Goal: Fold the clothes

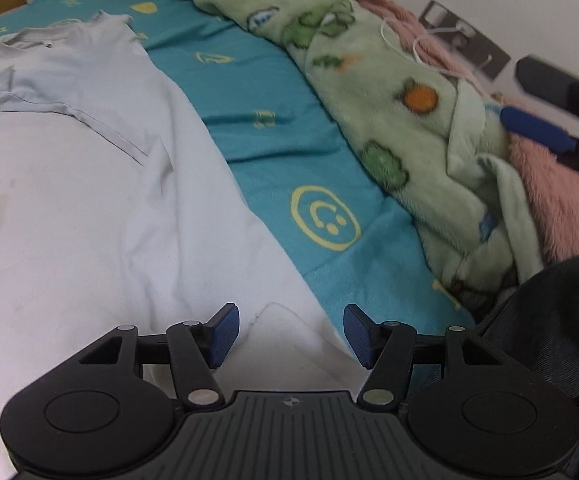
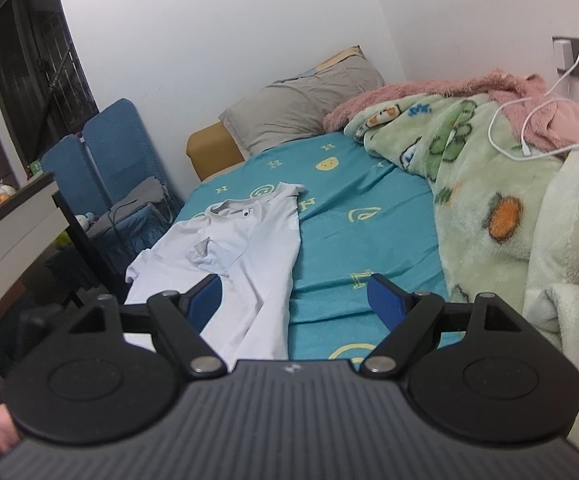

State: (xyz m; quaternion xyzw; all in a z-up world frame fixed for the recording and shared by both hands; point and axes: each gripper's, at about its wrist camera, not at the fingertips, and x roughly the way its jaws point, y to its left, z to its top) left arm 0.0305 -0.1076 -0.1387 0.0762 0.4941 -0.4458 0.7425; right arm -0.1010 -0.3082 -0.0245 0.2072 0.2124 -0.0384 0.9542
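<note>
A: Left wrist view. Where does the garment lie relative to the left gripper (image 1: 291, 336)?

B: One white shirt (image 1: 89, 184) spreads flat on the teal bedsheet (image 1: 273, 148), filling the field from 9 to 12 o'clock. Its hem corner lies between and just beyond the two blue pads (image 1: 223, 334), which stand wide apart and hold nothing.

A: Other items, counted?

B: One green cartoon blanket (image 1: 389, 112) at 2 o'clock, one pink fleece blanket (image 1: 561, 196) past it at 3 o'clock, and one white cable (image 1: 417, 46) lying on them. The right gripper's blue fingertip (image 1: 537, 130) shows at 3 o'clock, blurred.

A: Right wrist view?

B: The right gripper (image 2: 295, 300) is raised above the bed with its fingers spread wide, empty. The same shirt (image 2: 245, 248) lies at 11 o'clock, collar toward the far end; its lower part runs behind the left pad (image 2: 205, 300). One grey pillow (image 2: 301, 104) sits at 12 o'clock, the green blanket (image 2: 481, 184) at 2 o'clock.

A: Any containers?

B: None can be made out.
</note>
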